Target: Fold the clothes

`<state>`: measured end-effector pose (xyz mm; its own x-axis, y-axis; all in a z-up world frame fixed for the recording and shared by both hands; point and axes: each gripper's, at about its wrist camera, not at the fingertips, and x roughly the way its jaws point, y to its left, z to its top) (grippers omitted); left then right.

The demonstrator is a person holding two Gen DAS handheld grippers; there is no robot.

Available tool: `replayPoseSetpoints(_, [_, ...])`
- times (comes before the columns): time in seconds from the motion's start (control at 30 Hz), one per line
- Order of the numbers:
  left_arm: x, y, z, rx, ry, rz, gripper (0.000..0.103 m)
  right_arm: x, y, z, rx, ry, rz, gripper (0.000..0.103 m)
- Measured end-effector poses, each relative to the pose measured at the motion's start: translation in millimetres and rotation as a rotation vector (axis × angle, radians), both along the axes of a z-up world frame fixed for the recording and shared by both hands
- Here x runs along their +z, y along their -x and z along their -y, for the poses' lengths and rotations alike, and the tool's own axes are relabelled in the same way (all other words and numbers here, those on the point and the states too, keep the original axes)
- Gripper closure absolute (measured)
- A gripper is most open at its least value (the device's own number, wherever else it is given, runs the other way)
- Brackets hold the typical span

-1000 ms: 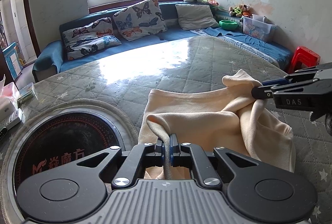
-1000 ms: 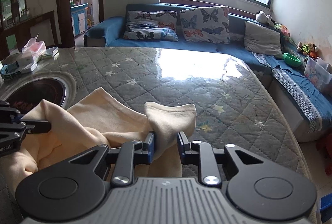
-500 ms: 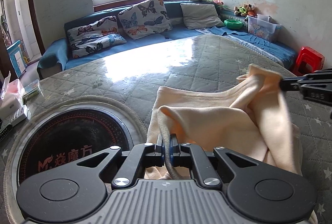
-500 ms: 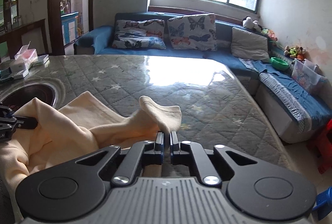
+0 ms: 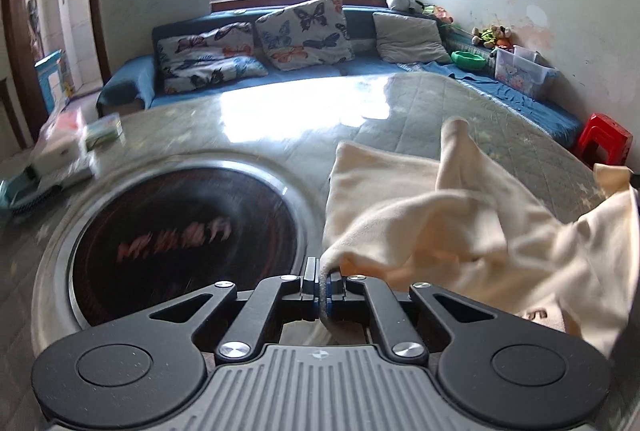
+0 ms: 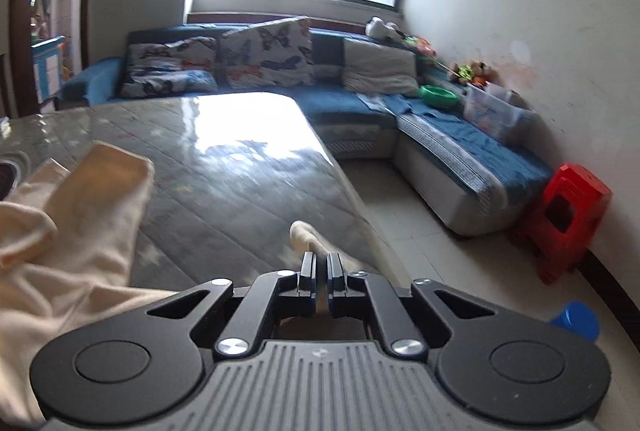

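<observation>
A cream-yellow garment (image 5: 460, 227) is lifted and stretched over the quilted grey table (image 5: 420, 103). My left gripper (image 5: 322, 283) is shut on one edge of it, near the round black inset. My right gripper (image 6: 321, 271) is shut on another edge of the garment (image 6: 80, 215), whose cloth tip sticks out past the jaws near the table's right edge. The rest of the cloth hangs bunched to the left in the right wrist view. The right gripper is hidden in the left wrist view.
A round black hotplate inset (image 5: 188, 243) with a metal rim sits in the table at left. Boxes (image 5: 64, 151) lie at the far left. A blue sofa (image 6: 360, 103) with cushions runs behind and right. A red stool (image 6: 568, 215) stands on the floor.
Both grippers have pulled apart, the left toward the hotplate and the right toward the table's right edge, stretching the garment between them. The right jaws, open a second ago, closed on the cloth.
</observation>
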<state>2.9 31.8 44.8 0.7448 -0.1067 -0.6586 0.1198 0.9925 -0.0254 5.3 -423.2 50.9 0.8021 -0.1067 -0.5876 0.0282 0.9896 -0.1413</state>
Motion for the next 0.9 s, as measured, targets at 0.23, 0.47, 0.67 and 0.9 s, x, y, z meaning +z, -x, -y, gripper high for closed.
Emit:
replayPoseSetpoints(0.23, [-7, 40, -26, 0.023, 0.021, -0.077, 0.1, -21, 19, 32, -0.1, -0.017, -0.055, 0.1])
replayPoseSetpoints(0.47, [0, 55, -28, -0.008, -0.065, -0.056, 0.085, -9, 30, 13, 0.03, -0.017, -0.048, 0.094])
replayPoseSetpoints(0.67, [16, 63, -15, -0.062, -0.138, 0.043, 0.058, -3, 28, -44, 0.247, -0.022, -0.064, 0.08])
replayPoseSetpoints(0.9, [21, 69, -27, -0.05, -0.138, 0.061, 0.053, -4, 34, -103, 0.482, 0.024, -0.083, 0.071])
